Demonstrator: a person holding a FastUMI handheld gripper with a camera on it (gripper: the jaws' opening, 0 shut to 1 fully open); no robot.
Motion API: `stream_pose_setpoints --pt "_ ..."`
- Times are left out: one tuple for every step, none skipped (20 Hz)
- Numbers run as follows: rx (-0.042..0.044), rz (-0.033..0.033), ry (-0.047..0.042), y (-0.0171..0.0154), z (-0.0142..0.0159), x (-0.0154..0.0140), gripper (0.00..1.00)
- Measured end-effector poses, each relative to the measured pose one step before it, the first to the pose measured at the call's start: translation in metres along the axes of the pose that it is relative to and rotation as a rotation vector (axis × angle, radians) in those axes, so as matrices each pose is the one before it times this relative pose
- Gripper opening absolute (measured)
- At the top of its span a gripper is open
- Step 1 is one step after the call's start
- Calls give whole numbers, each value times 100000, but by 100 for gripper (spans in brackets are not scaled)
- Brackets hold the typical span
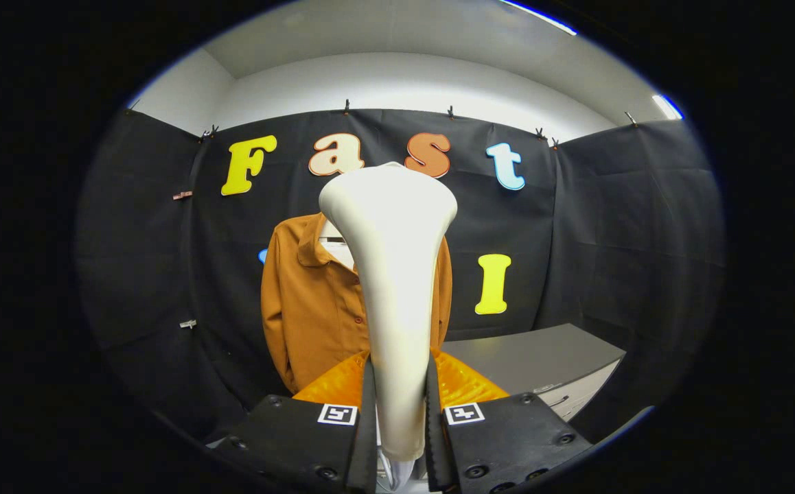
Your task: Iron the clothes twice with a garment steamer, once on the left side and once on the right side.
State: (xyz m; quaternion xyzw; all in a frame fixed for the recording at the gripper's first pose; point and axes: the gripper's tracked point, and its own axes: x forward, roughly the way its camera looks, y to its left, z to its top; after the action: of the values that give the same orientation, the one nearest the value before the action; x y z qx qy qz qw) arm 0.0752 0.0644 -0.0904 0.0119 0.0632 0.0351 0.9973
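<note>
One steamer (395, 288) standing upright betw. the fingers, gripper (397, 384) clamping its handle w/ both fingers, head rising in front of shirt (312, 302), shirt hanging on the wall just beyond, counter (542, 357) sitting to the right.

Black cloth wall (610, 226) under white ceiling (397, 75) — grey cabinet (542, 357) beside it.

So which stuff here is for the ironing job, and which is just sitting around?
For the job:
- garment steamer, clamped between the gripper fingers
- brown shirt, hanging beyond the steamer

Just there:
- grey cabinet, beside the shirt
- small clips on the black cloth wall
</note>
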Motion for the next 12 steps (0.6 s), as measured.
stream_pose_setpoints --pt "-357 121 219 41 35 5 32" --pt "200 259 36 72 -53 -4 32" --pt "38 115 23 79 -6 24 32" --pt "-76 -110 45 5 -28 111 32" --pt "276 -72 18 21 11 -18 32" --pt "110 -49 355 45 -100 -48 32" --pt "310 -101 33 -1 -53 8 32" --pt "-180 -26 182 56 -42 3 32" --pt "-100 110 159 107 -60 -18 32" --pt "86 214 171 70 -61 -1 32" --pt "-10 164 18 66 -15 -14 32" --pt "-285 16 -8 39 47 -47 32"
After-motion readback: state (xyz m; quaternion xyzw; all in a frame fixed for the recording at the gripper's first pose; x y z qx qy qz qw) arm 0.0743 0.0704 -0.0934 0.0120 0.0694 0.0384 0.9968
